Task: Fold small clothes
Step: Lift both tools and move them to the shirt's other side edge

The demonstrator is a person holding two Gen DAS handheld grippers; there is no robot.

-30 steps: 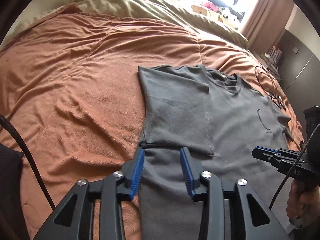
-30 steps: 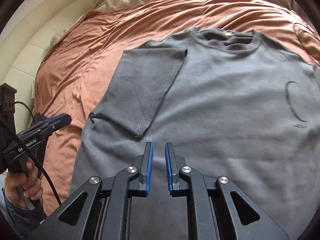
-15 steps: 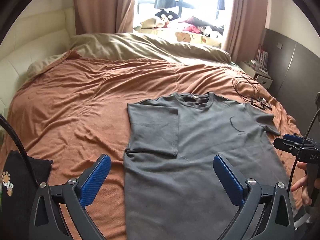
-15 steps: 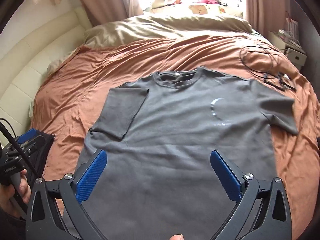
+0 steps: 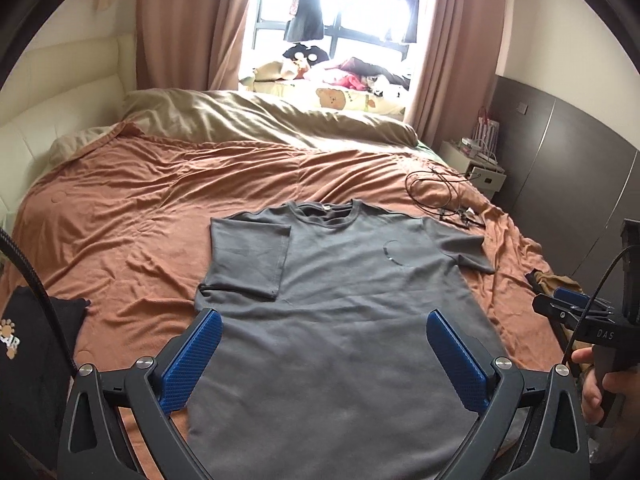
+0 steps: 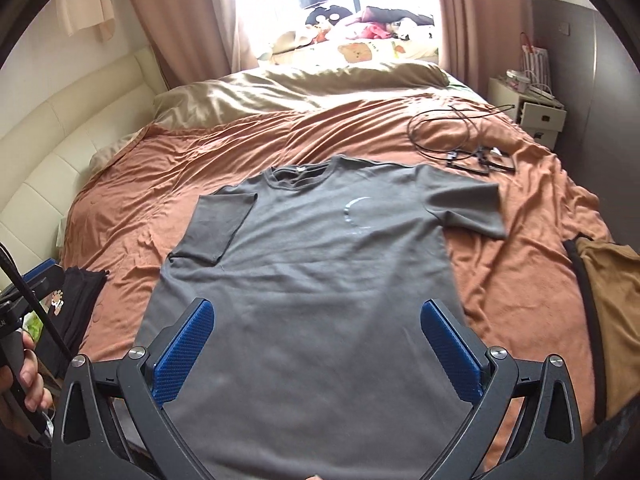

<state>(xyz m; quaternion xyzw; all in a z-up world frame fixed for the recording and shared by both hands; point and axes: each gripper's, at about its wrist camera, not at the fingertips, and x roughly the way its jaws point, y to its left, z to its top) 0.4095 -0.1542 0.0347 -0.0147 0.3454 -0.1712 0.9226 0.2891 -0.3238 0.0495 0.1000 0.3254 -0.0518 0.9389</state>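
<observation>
Left wrist view: the left tool [image 5: 323,350] hangs released over the bed, its blue ribbed pads [image 5: 192,364] spread wide with nothing between them. Below and ahead lies the dark grey short-sleeved cotton T-shirt [image 5: 340,320], flat on the rumpled rust-orange bedspread [image 5: 120,240], collar toward the window and hem toward the camera — its long axis runs straight away from the tool. The sleeve on the picture's left [image 5: 246,260] is already folded in over the chest; the sleeve on the right [image 5: 460,250] lies spread out on the bedspread. At the right edge a hand [image 5: 600,384] grips the other handle, level with the shirt's right side. A folded black garment with a paw print [image 5: 24,344] sits at the left edge.

Right wrist view: the right tool [image 6: 318,344] is likewise released, pads [image 6: 450,350] wide apart and empty, pointing down along the shirt's [image 6: 304,300] length. The unfolded sleeve [image 6: 468,210] lies ahead and to the right of the tool, well apart from it and near a tangle of black cable [image 6: 452,136]. A mustard-brown garment [image 6: 612,300] rests at the bed's right edge. The person's left hand [image 6: 28,384] shows at the lower left, holding its handle.

Judging by the layout, the right hand is the nearer one to the spread sleeve — the coming move likely turns on reaching forward and rightward to bring it in.
</observation>
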